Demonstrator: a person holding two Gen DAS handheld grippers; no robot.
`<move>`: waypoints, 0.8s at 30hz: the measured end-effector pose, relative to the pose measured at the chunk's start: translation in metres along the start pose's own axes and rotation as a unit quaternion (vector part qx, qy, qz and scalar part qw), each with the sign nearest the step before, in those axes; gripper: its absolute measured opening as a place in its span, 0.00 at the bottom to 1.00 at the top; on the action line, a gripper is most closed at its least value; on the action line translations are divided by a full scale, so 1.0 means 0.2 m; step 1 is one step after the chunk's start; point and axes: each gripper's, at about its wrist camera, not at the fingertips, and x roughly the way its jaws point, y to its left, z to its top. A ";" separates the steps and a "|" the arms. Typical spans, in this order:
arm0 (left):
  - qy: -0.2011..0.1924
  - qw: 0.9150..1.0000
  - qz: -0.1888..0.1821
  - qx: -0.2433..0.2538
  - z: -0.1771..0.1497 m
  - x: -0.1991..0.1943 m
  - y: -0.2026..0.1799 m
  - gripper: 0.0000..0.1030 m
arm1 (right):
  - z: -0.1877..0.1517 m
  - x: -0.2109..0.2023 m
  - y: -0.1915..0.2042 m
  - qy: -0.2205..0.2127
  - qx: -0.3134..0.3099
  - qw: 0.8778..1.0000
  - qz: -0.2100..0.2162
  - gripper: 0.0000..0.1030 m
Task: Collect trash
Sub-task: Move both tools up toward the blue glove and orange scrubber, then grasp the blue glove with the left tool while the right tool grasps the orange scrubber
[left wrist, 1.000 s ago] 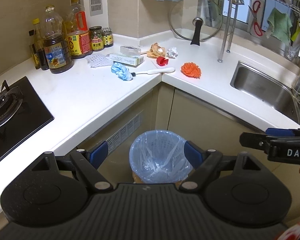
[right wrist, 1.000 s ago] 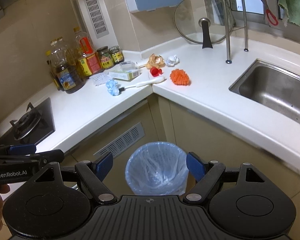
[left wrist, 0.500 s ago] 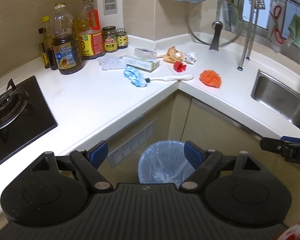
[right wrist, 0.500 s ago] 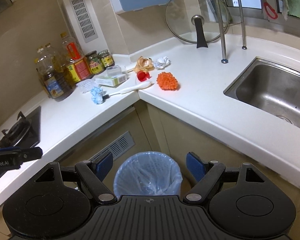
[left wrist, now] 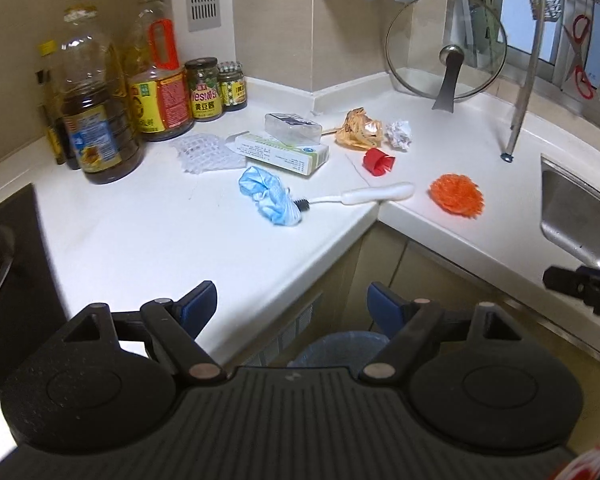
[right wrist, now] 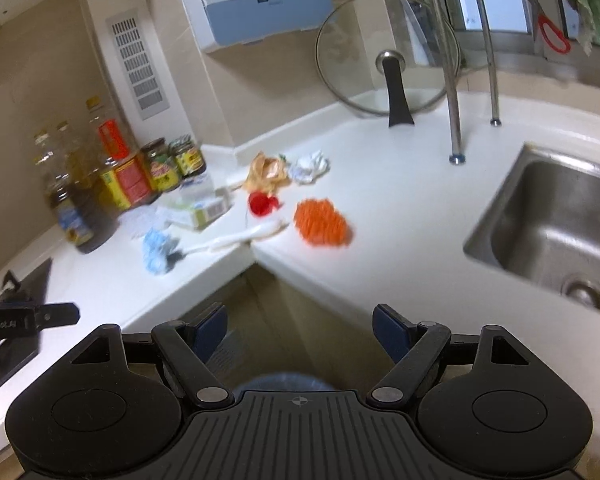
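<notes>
Trash lies in the corner of the white counter (left wrist: 148,236): a crumpled blue mask (left wrist: 270,196), an orange scrubber ball (left wrist: 456,195), a red cap (left wrist: 377,161), a crumpled orange wrapper (left wrist: 358,128), a white paper ball (left wrist: 399,134), a white foam net (left wrist: 204,154) and a green-white box (left wrist: 282,154). The blue-lined bin (left wrist: 340,348) on the floor shows only its rim under my left gripper (left wrist: 292,306), which is open and empty, short of the counter edge. My right gripper (right wrist: 300,326) is open and empty too, below the counter corner, with the scrubber ball (right wrist: 320,222) ahead.
Oil bottles (left wrist: 96,120) and jars (left wrist: 204,88) stand at the back left, a stove (left wrist: 4,264) at the left edge. A white-handled brush (left wrist: 364,196) lies by the mask. A glass lid (left wrist: 446,46) leans on the wall; a steel sink (right wrist: 556,224) sits right.
Both grippers have risen and moved forward toward the counter corner. The bin has slid from the middle of each view down to the bottom edge. Both stay open.
</notes>
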 end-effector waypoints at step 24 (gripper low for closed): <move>0.025 0.999 -0.039 0.023 0.36 0.67 0.21 0.74 | 0.30 0.84 -0.01 0.005 -0.054 0.995 -0.084 0.68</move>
